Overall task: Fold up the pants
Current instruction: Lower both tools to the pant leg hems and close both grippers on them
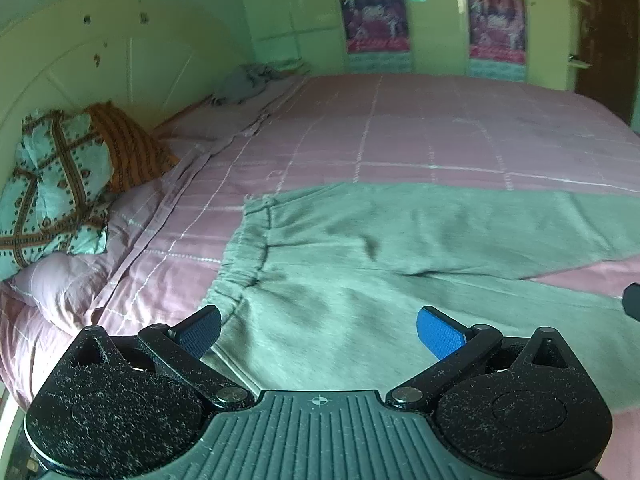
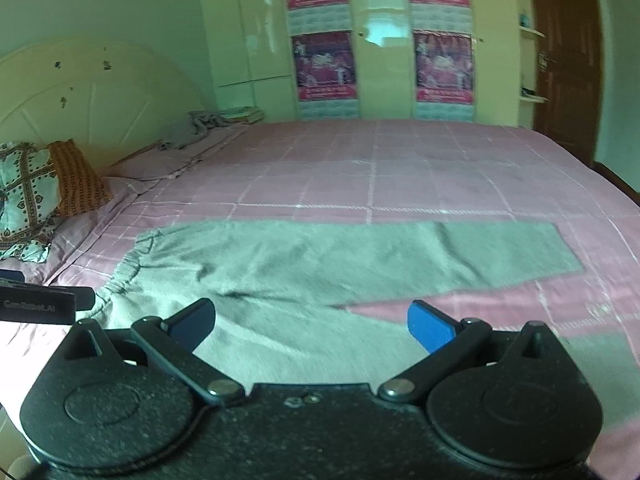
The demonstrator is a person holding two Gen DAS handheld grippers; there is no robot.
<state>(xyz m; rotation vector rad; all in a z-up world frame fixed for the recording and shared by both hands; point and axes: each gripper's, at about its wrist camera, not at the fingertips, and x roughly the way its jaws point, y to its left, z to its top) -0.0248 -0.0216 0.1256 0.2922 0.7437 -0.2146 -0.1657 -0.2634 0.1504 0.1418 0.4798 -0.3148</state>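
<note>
Pants (image 2: 320,256), grey, lie flat on the pink checked bedspread (image 2: 400,168) near the bed's front edge, waistband toward the pillows (image 1: 52,184). Left gripper (image 1: 320,332) released, jaws wide above the waist area. Right gripper (image 2: 312,326) likewise spread, empty, above the near leg.

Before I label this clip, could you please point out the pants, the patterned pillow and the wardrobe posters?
pants (image 2: 320,256): right wrist view, far leg.
patterned pillow (image 1: 56,184): left wrist view, its centre.
wardrobe posters (image 2: 324,66): right wrist view, lower left poster.
</note>
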